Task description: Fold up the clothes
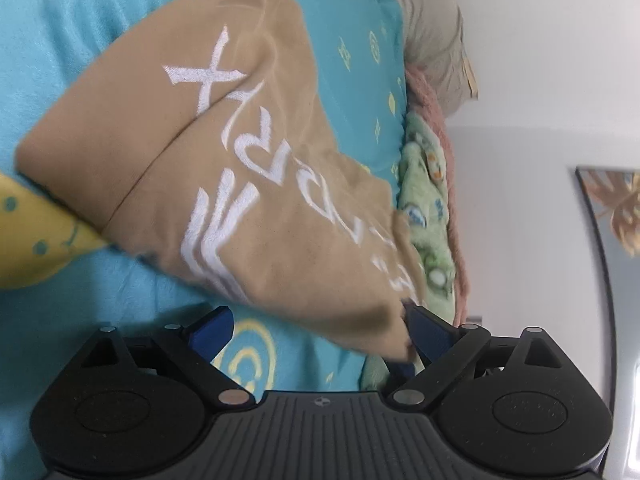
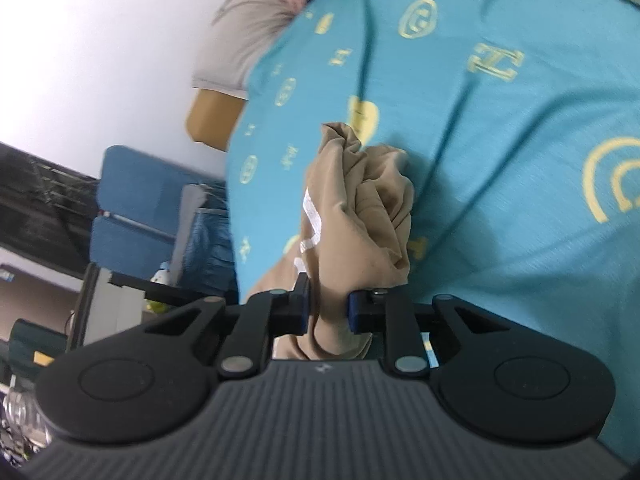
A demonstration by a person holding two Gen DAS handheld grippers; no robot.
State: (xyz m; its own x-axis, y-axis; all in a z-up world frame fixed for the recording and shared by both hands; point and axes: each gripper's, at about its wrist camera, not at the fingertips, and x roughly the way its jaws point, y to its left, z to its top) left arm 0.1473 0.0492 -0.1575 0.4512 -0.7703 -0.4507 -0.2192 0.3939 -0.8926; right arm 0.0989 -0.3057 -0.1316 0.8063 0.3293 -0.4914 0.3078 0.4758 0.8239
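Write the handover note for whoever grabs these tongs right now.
Left tongs: open, jaws spread around the near edge of the tan garment, nothing clamped.
Right tongs: shut on a bunched fold of the tan garment.
The garment lies on the teal bedsheet, white lettering up, partly folded with one crease across it.
Done: probably a first fold.
Left: likely close the left tongs on the edge, fold again, flatten.

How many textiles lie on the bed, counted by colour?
Tan garment with white lettering: 1
Turquoise bed cover with yellow motifs: 1
Green printed blanket: 1
Pink fuzzy fabric: 1
Beige pillow: 1
Total: 5
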